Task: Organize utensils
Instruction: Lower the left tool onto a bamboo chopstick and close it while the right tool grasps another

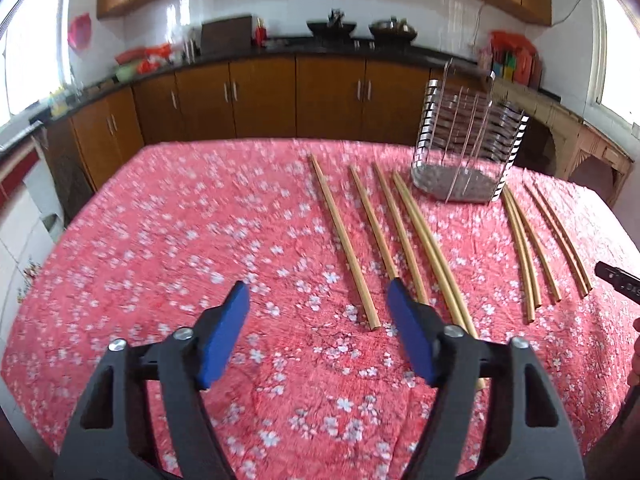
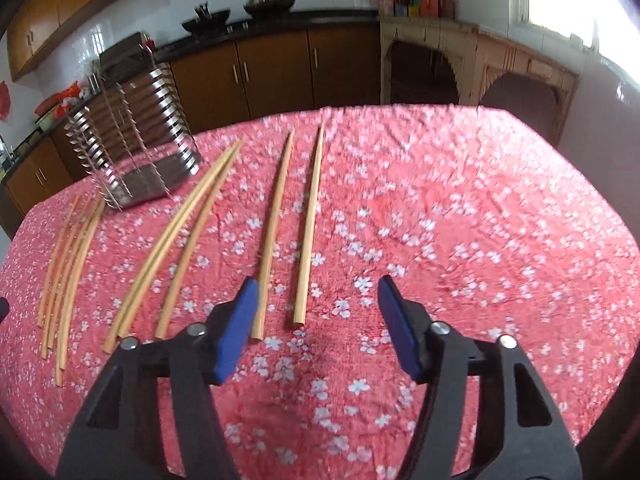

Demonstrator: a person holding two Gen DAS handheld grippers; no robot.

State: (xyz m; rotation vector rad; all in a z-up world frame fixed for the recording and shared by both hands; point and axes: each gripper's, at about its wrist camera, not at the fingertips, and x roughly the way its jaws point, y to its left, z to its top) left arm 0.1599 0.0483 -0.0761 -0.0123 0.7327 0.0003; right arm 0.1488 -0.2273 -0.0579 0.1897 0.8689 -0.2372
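Observation:
Several wooden chopsticks (image 1: 346,242) lie side by side on the table, running away from me; they also show in the right wrist view (image 2: 307,228). A shiny metal utensil rack (image 1: 466,140) stands behind them, also seen in the right wrist view (image 2: 136,136). My left gripper (image 1: 318,294) is open and empty, above the near ends of the left group of chopsticks. My right gripper (image 2: 316,288) is open and empty, above the near ends of the two rightmost chopsticks (image 2: 272,232).
The table wears a red floral cloth (image 1: 200,240). Brown kitchen cabinets (image 1: 260,96) and a dark counter with pots stand behind it. A sliver of the right gripper (image 1: 620,286) shows at the right edge of the left wrist view.

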